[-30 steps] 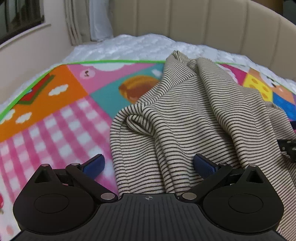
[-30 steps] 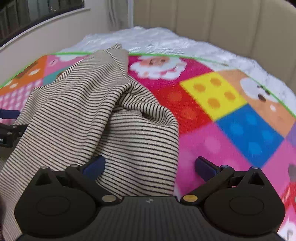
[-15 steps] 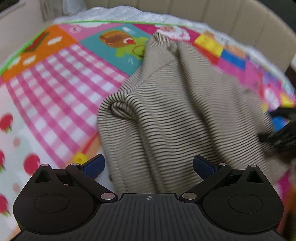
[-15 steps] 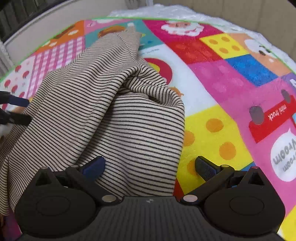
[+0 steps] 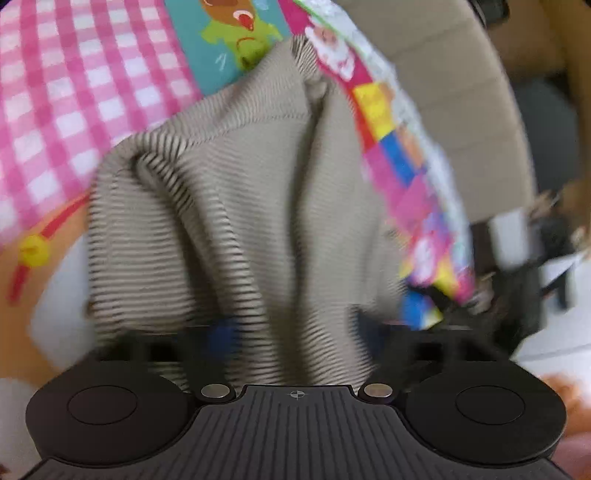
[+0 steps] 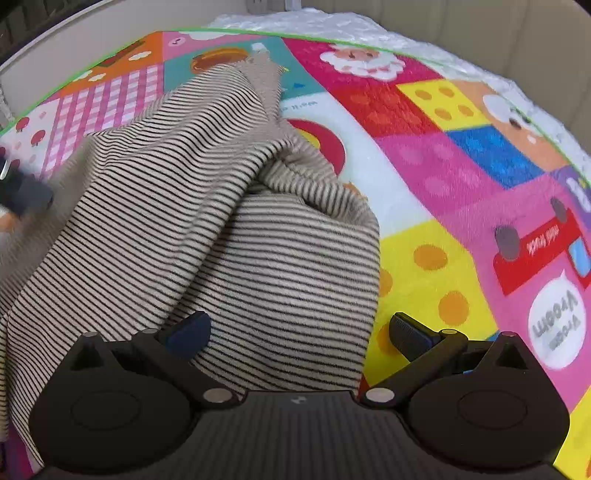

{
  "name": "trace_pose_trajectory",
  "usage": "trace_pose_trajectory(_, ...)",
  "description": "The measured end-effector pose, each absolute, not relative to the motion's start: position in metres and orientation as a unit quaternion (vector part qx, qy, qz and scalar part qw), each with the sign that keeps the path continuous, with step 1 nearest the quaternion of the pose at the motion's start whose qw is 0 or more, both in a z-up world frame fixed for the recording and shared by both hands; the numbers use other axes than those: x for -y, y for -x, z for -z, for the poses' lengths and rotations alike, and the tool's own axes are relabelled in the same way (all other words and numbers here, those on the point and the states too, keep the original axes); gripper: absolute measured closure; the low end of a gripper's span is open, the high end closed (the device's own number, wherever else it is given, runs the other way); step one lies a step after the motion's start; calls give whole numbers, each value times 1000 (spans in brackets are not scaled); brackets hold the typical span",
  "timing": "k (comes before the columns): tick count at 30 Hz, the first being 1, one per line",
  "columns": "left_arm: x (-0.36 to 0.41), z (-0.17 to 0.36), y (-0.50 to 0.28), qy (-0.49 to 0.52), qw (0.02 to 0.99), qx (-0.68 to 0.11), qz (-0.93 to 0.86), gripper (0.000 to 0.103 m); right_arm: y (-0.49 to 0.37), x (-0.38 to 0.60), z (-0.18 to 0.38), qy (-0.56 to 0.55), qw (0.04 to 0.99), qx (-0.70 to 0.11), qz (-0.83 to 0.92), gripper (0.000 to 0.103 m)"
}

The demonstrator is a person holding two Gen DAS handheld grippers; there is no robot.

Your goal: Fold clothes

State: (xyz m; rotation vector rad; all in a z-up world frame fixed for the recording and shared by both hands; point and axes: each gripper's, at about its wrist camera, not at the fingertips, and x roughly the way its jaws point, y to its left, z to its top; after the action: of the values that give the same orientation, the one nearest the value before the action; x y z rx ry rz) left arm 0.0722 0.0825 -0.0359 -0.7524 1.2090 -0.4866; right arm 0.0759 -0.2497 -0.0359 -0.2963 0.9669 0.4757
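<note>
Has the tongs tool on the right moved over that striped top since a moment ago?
Yes. The right tongs have gone down toward the striped top, tipping to look down on the play mat; the headboard that filled the top of the view is nearly gone.

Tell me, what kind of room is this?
Probably a bedroom: a padded beige headboard curves behind a white quilted bed cover, with a colourful cartoon play mat spread on top and a striped garment lying on it.
</note>
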Motion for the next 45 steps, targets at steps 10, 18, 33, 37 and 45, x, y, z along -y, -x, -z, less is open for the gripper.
trace_pose_trajectory(10,-145,-49,-95,312,870,-373,79,45,-85,224,-36,81,882,-399,-238,38)
trace_pose_trajectory(18,-95,-23,-83,182,846,-471,174,22,-54,158,-8,83,830,-450,-318,38)
trace_pose_trajectory(33,-63,-3,-68,109,833,-498,214,12,-83,206,-11,284,881,-314,-211,99)
trace_pose_trajectory(37,-48,18,-72,101,816,-531,206,18,-123,235,-11,304,899,-290,-120,99)
trace_pose_trajectory(45,-74,-3,-108,162,834,-502,164,93,-170,255,14,313,897,-307,-63,99)
